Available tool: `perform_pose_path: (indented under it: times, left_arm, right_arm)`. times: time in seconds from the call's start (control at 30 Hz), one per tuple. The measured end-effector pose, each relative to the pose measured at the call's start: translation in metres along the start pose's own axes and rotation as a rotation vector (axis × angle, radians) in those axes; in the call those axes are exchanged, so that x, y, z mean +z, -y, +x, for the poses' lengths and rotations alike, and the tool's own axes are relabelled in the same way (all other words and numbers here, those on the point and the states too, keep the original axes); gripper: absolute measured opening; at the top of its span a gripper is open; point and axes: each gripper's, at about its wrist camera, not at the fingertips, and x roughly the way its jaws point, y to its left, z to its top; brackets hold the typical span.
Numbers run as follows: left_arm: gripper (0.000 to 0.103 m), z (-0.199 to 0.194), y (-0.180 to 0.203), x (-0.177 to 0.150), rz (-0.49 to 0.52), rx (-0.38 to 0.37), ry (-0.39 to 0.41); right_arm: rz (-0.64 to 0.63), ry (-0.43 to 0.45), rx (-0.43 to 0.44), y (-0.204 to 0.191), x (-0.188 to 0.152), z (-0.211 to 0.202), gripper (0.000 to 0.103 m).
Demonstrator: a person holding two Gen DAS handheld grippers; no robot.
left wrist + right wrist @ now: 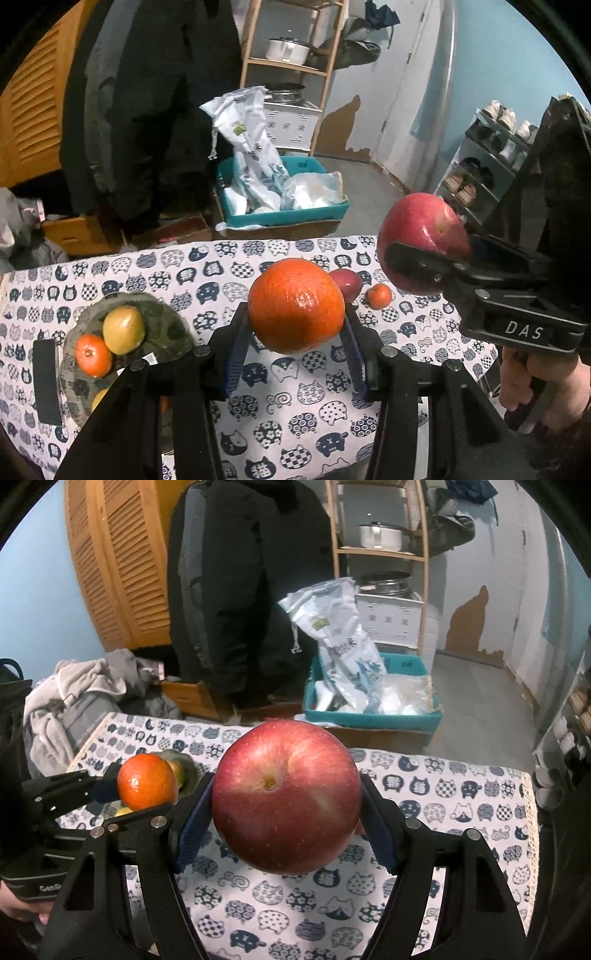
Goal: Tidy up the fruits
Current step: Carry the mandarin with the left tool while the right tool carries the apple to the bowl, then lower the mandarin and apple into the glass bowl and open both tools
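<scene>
Left gripper (295,314): jaws clamped on orange (295,304), aloft over near cat-print tablecloth (258,424). Right gripper (286,801): jaws half-spread, gripping red apple (286,797), aloft. Glass plate (162,325), left: tangerine (93,355), yellow-green fruit (123,329).

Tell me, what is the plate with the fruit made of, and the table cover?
The plate looks like glass: greenish, see-through and shiny, though clear plastic is possible. The table cover looks like soft woven cloth with printed cats; it lies matte.
</scene>
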Motion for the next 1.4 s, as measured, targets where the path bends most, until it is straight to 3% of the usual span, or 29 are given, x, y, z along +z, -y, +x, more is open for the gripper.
perform_pose_path:
  times: [0.77, 1.4]
  left_arm:
    - [0.048, -0.011, -0.106, -0.03, -0.176, 0.085, -0.054]
    - [0.048, -0.004, -0.187, -0.061, -0.316, 0.155, -0.11]
  right_arm:
    - [-0.097, -0.085, 0.088, -0.086, 0.017, 0.074, 0.074]
    - [-0.126, -0.238, 0.155, -0.145, 0.006, 0.16, 0.074]
